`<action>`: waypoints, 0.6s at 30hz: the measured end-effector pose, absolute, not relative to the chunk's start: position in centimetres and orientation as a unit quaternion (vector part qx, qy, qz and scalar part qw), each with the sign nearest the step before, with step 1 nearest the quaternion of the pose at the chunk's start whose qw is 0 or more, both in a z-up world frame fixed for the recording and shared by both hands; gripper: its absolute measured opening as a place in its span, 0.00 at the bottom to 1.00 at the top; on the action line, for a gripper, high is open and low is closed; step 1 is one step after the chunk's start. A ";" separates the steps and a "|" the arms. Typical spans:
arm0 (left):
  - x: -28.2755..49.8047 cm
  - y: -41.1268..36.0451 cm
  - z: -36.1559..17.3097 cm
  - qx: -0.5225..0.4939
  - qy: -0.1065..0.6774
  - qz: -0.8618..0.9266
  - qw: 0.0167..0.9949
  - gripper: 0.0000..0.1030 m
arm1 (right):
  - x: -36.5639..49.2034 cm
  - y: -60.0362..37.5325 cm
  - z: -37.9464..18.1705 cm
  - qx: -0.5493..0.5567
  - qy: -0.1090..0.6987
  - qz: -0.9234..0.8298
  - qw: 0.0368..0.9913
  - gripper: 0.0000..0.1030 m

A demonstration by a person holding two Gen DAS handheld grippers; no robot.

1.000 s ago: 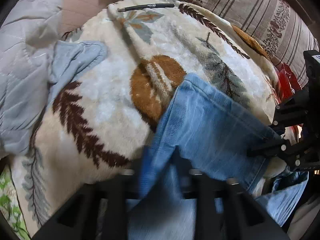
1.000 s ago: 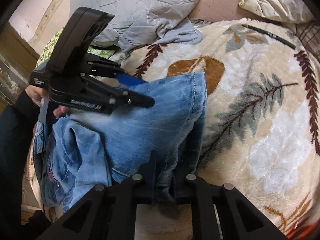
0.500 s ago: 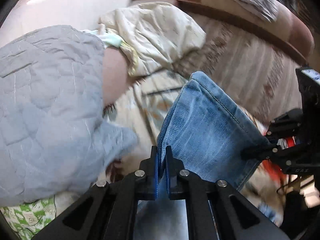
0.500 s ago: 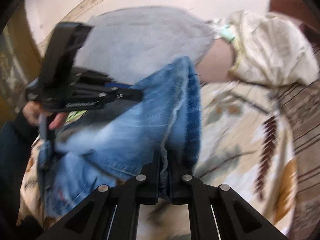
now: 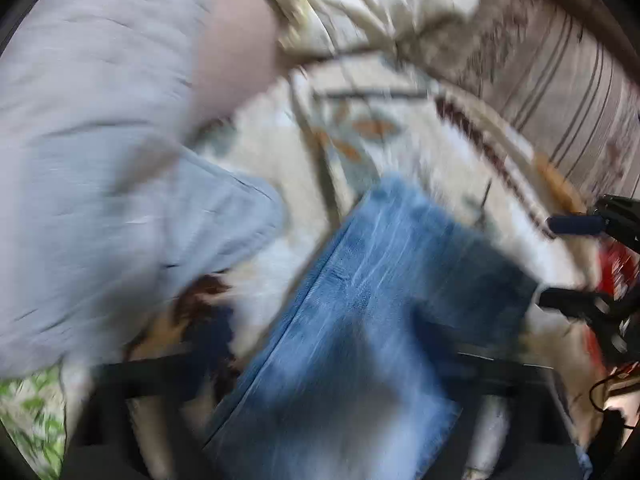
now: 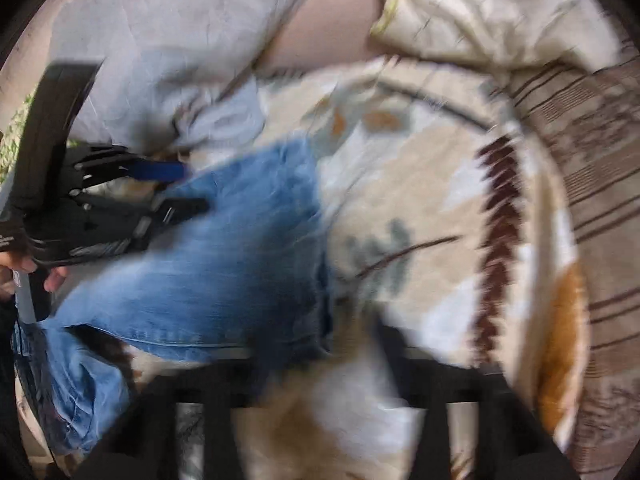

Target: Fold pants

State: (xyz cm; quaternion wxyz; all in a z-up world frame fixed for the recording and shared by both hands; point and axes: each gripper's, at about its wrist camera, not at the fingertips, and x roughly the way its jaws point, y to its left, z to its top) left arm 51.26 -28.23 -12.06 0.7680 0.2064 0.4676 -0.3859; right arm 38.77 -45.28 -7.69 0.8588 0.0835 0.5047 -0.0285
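Observation:
Both views are smeared by motion. The blue denim pants (image 5: 384,304) lie spread over a cream leaf-print blanket (image 5: 404,148); they also show in the right wrist view (image 6: 224,264). My left gripper (image 5: 320,356) has its fingers spread wide, one each side of the denim. In the right wrist view the left gripper (image 6: 182,188) stands open at the pants' left edge. My right gripper (image 6: 320,344) is also open, its fingers apart over the hem. In the left wrist view the right gripper (image 5: 560,262) is open at the pants' right edge.
A grey quilted cover (image 5: 92,152) lies at the left, and a cream pillow (image 6: 488,8) lies at the back. A striped brown cushion (image 5: 560,80) lies along the right. A red item (image 5: 616,268) sits behind the right gripper. A hand (image 6: 24,272) holds the left gripper.
Both grippers have opened and let go of the pants. The lifted denim has dropped onto the blanket, and both cameras have swung down fast.

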 end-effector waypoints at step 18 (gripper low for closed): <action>24.0 -9.6 -2.2 -0.070 0.332 -0.357 0.871 1.00 | 16.3 -34.1 0.9 -0.109 0.349 0.145 0.920 0.91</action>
